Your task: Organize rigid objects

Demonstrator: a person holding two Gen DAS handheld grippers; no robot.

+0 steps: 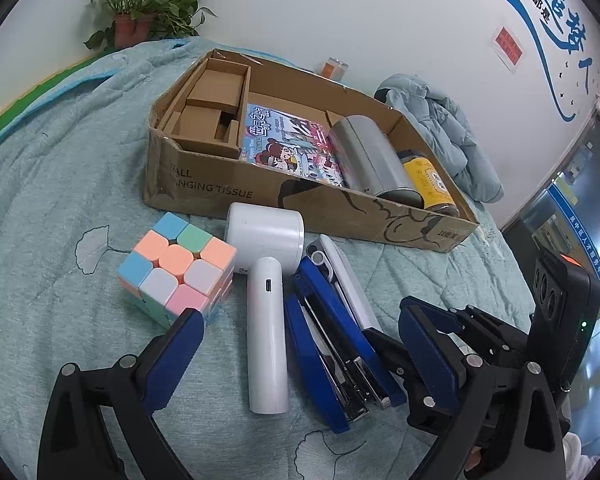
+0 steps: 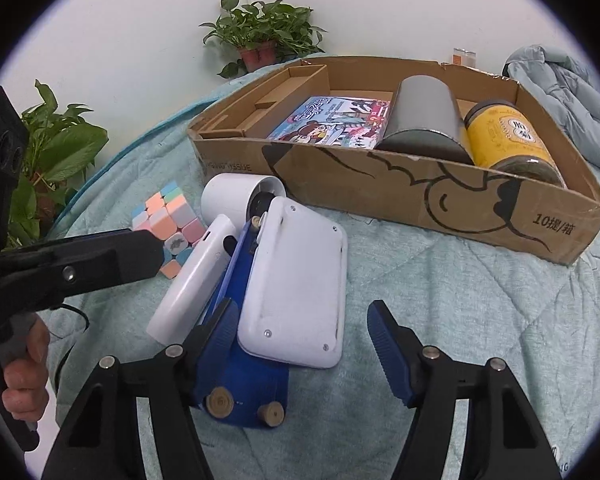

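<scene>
Stapler: blue and white stapler (image 1: 336,336) lies on its side on the teal quilt (image 1: 60,160), white base plate (image 2: 296,280) tilted up toward the right wrist camera, just in front of the cardboard box (image 1: 340,208).
Fan: white handheld fan (image 1: 266,292) lies flat touching the stapler's left side, round head toward the box, handle toward the left wrist camera.
Cube: pastel puzzle cube (image 1: 176,272) sits on the quilt just left of the fan head, near it; contact cannot be told.
Right tool: right tool (image 2: 300,344) is spread wide. Its left finger (image 2: 216,336) is against the blue stapler body; the right finger hangs clear over bare quilt. The stapler's base end lies between the fingers, not clamped.
Right pose: low, angled down toward the quilt, pointing at the box.
Left tool: left tool (image 1: 300,348) is spread wide, with the fan handle and stapler between its blue pads (image 1: 176,356); neither pad touches them.
Left pose: held by a hand (image 2: 24,376) on the black grip, low over the quilt; in the right wrist view its finger tip is in front of the cube.
Box contents: cardboard insert (image 1: 212,108) at the left end, then a comic book (image 1: 296,144) lying flat, a grey cylinder (image 1: 372,160) on its side, and a yellow-labelled jar (image 1: 428,184) on its side at the right end.
Surroundings: pale blue jacket (image 1: 440,128) right of the box, potted plant (image 1: 140,8) by the wall.
</scene>
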